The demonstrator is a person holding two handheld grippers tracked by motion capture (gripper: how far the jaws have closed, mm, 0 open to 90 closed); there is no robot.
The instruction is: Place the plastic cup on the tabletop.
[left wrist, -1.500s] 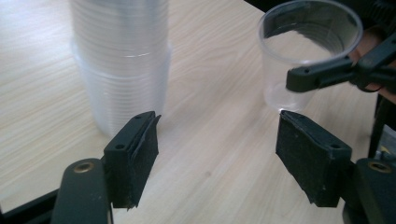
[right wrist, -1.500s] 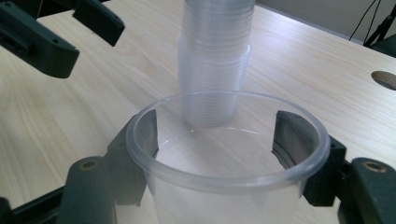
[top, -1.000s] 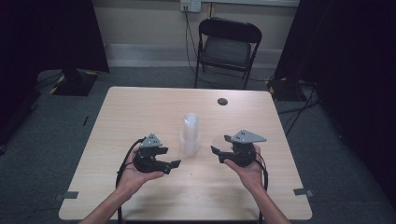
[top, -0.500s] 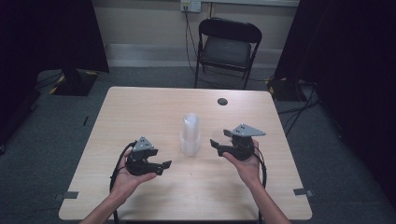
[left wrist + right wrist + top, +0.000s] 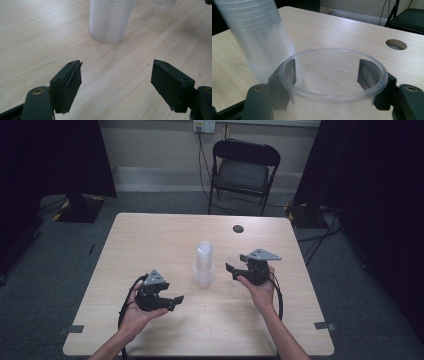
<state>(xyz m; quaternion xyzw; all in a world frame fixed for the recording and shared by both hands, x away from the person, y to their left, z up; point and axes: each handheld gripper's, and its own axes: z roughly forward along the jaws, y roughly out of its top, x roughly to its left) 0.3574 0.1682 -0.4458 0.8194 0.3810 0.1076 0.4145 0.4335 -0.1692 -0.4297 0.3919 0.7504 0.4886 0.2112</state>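
While the right claw (image 5: 327, 82) grips a single clear plastic cup (image 5: 332, 85) by its sides, just right of the cup stack (image 5: 204, 265) standing near the middle of the tabletop (image 5: 150, 240), the left claw (image 5: 116, 85) is released and empty, nearer the front edge.

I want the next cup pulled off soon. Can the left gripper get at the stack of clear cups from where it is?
Probably yes: the left gripper is open, and bare table lies between it and the stack of clear cups.
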